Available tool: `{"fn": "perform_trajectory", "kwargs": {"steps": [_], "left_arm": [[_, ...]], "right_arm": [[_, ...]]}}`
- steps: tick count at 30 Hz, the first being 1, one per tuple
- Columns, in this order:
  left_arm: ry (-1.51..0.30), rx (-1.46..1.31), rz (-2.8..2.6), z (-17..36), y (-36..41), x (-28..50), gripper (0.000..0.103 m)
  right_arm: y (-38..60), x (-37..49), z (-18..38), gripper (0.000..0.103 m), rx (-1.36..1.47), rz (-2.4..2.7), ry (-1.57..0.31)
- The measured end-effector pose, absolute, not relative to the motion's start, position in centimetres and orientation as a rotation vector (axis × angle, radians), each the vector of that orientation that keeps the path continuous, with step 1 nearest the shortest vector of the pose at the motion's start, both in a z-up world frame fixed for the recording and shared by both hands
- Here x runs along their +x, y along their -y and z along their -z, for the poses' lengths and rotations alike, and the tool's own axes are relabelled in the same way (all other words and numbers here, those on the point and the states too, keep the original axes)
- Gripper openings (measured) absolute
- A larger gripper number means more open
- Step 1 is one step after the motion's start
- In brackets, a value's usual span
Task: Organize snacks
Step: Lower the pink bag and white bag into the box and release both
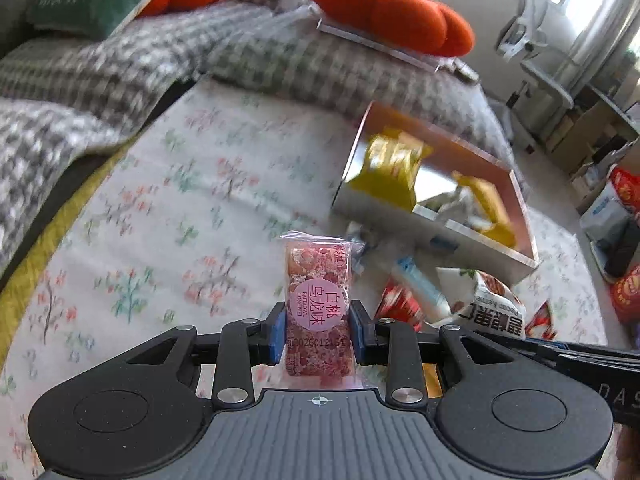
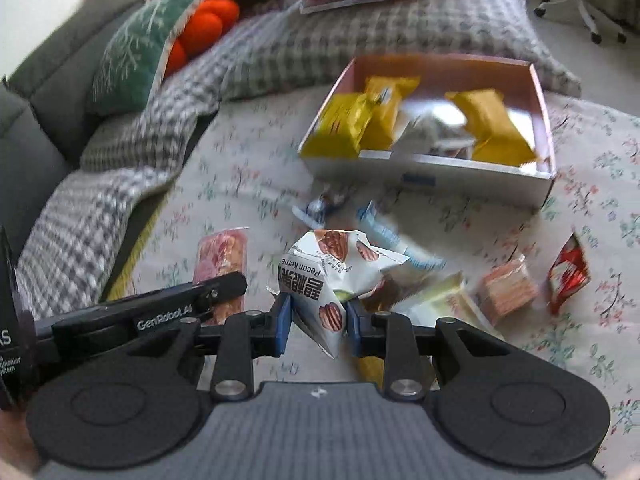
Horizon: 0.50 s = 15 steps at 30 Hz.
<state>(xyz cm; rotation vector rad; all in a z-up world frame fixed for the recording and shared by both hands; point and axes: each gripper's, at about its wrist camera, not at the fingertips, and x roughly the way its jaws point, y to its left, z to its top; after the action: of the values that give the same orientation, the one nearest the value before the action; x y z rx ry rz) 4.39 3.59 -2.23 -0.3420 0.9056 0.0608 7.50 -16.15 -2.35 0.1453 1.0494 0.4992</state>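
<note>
A floral-print sheet (image 2: pixel 248 168) covers the flat surface where the snacks lie, and a grey checked blanket (image 2: pixel 132 152) is bunched along its far and left edges, with a green cushion (image 2: pixel 136 56) and orange plush cushions (image 1: pixel 384 12) behind it. An open cardboard box (image 2: pixel 536 184) sits on the sheet near the blanket, already holding several yellow snack packets (image 2: pixel 352 124). Loose snacks are scattered on the sheet in front of the box: a red wrapper (image 2: pixel 568 272), a small pink-orange block (image 2: pixel 508 288) and a blue-and-white packet (image 2: pixel 384 232), all close together.

The left hand-held gripper (image 1: pixel 319 330) pinches a pink wrapped bar with a round pink label (image 1: pixel 319 300); the bar stands upright between the blue pads, which press on both of its sides, and it appears lifted clear of the sheet. The right hand-held gripper (image 2: pixel 318 320) pinches a white pecan kernel packet (image 2: pixel 332 276), gripping its crumpled lower corner while the rest of the packet fans out above the fingers. The two grippers are side by side, the left one's arm visible at the left edge of the right wrist view, both short of the box.
</note>
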Motion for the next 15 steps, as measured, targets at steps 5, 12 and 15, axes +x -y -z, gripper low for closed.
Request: {"fn": "perform_trajectory", "kwargs": {"steps": [5, 12, 15], "left_arm": [[-0.887, -0.344, -0.019, 1.4, -2.7, 6.8, 0.029], [-0.861, -0.287, 0.047, 0.8, 0.0, 11.1, 0.029], [-0.874, -0.285, 0.079, 1.4, 0.8, 13.5, 0.029]], "right_arm": [[18.6, 9.2, 1.5, 0.026, 0.218, -0.439, -0.985], [22.1, 11.8, 2.0, 0.026, 0.341, -0.328, -0.933], [22.7, 12.8, 2.7, 0.026, 0.376, -0.303, -0.928]]}}
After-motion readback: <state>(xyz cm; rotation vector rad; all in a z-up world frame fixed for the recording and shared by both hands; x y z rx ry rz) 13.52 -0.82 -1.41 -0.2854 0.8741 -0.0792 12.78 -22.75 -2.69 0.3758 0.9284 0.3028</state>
